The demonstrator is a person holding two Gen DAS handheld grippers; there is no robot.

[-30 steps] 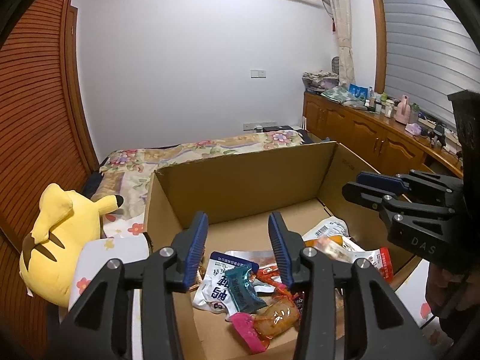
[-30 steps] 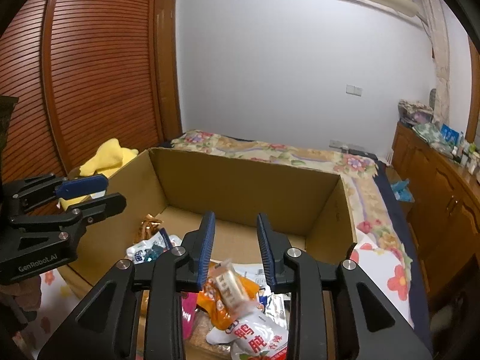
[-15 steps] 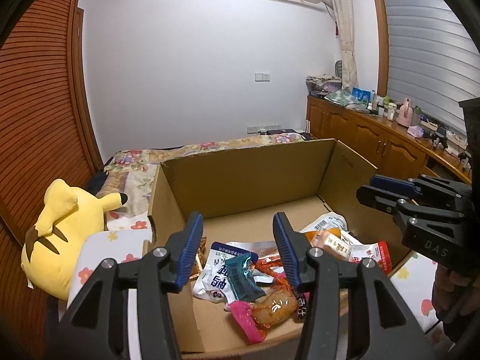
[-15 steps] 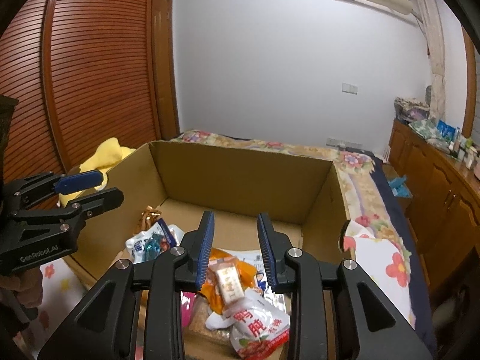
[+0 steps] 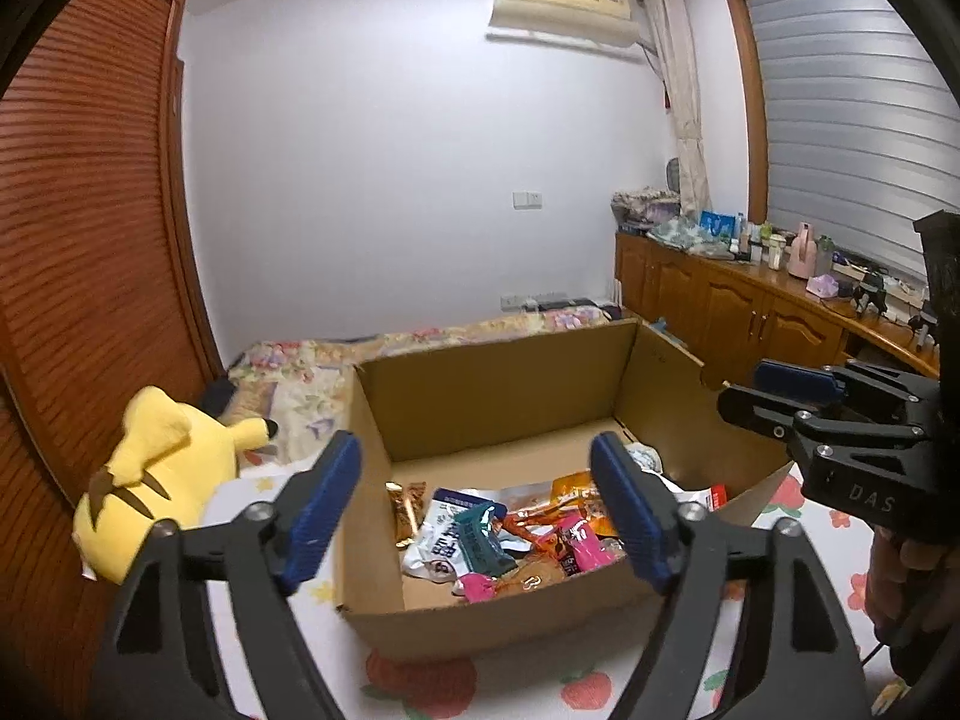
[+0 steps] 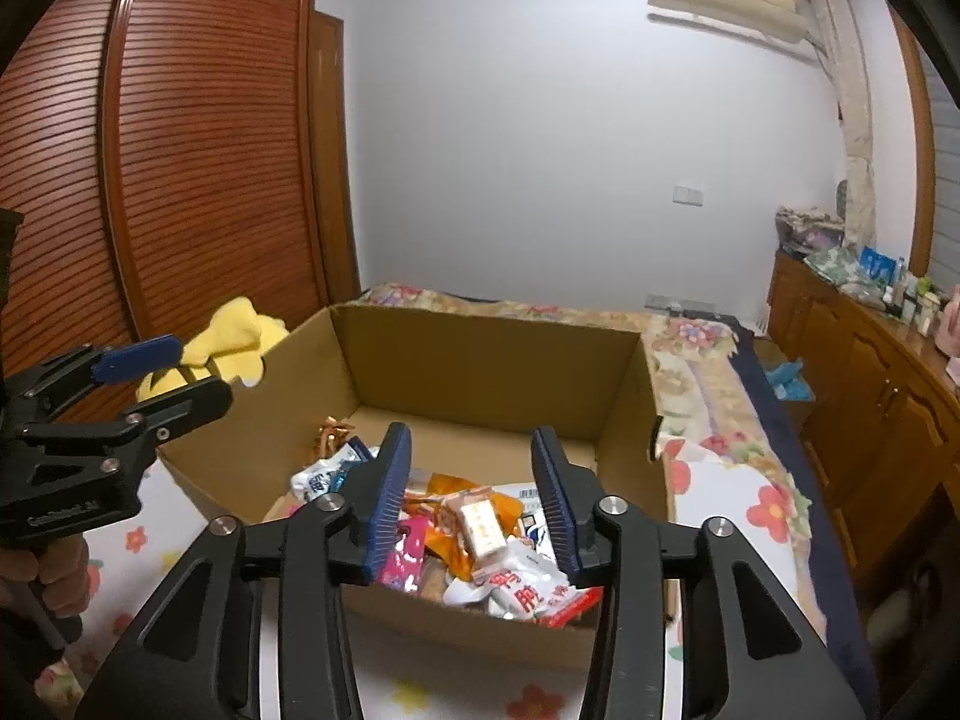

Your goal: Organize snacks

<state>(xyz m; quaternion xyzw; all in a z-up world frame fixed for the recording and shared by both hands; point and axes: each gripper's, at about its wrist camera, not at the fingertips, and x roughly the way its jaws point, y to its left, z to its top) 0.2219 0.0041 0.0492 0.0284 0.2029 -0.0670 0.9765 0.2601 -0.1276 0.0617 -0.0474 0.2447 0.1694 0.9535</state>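
An open cardboard box (image 5: pixel 492 390) (image 6: pixel 486 360) stands on a flowered sheet and holds a pile of snack packets (image 5: pixel 510 534) (image 6: pixel 474 534): white, pink, teal, orange and gold wrappers. My left gripper (image 5: pixel 477 504) is open and empty, held above and in front of the box's near left side. My right gripper (image 6: pixel 474 495) is open and empty above the box's near edge, over the packets. Each gripper also shows in the other's view, the right gripper (image 5: pixel 774 396) at the box's right and the left gripper (image 6: pixel 162 372) at its left.
A yellow plush toy (image 5: pixel 156 480) (image 6: pixel 234 336) lies left of the box by the slatted wooden wardrobe (image 5: pixel 78 276). The bed (image 6: pixel 690 348) runs behind the box. A wooden sideboard (image 5: pixel 750 312) with bottles stands along the right wall.
Both grippers have drawn back and up from the box, so more of the sheet in front shows. Both sets of fingers have opened wider. The packets have not moved.
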